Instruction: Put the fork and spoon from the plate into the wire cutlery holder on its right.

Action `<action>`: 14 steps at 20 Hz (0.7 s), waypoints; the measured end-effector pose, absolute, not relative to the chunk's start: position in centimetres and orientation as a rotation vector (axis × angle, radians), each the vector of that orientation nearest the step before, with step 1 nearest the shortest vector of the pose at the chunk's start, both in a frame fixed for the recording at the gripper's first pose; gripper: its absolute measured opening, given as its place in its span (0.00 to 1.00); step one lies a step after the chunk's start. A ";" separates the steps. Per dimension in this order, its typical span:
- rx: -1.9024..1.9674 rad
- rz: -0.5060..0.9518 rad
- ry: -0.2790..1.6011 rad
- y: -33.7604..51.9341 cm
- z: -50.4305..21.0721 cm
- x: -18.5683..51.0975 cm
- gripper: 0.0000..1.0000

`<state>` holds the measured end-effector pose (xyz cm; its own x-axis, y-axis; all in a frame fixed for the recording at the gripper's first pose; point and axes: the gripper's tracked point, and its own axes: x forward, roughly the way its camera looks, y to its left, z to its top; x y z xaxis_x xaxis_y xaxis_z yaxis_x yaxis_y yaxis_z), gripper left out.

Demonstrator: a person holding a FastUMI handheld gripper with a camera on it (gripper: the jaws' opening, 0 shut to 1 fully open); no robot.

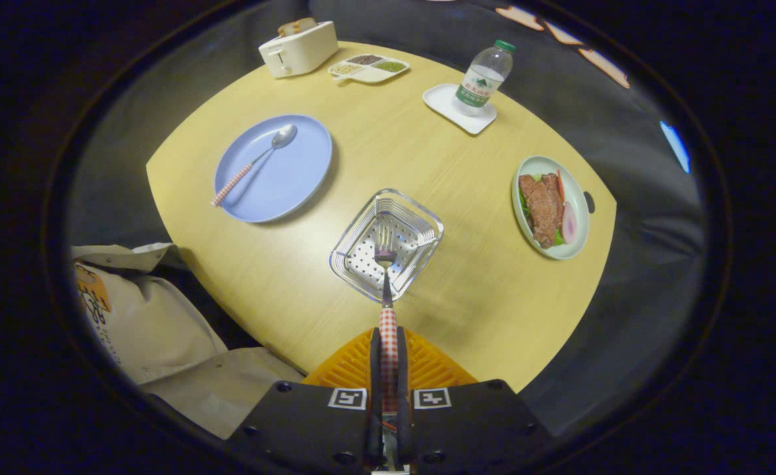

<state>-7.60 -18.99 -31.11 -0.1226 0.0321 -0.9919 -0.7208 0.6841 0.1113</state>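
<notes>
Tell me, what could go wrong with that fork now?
1. The hand-held gripper is shut on the fork only at its checked handle end, so the fork might tip or slip while it hangs over the wire cutlery holder.
2. Let go carelessly, the fork could bounce onto the table.
3. The spoon still lies on the blue plate, handle over the rim; a rough grab might shove the plate.

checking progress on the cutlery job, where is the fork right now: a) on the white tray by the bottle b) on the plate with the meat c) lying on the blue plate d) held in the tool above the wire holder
d: the tool is shut on the checked handle of the fork, its tines over the wire holder; just the spoon lies on the blue plate.
</notes>
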 end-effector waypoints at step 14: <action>-0.633 0.709 1.656 -17.6 -33.7 -6.4 0.24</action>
<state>-6.44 -17.62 -33.66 -0.1859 -0.0326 -0.9820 -0.7332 0.6699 0.1166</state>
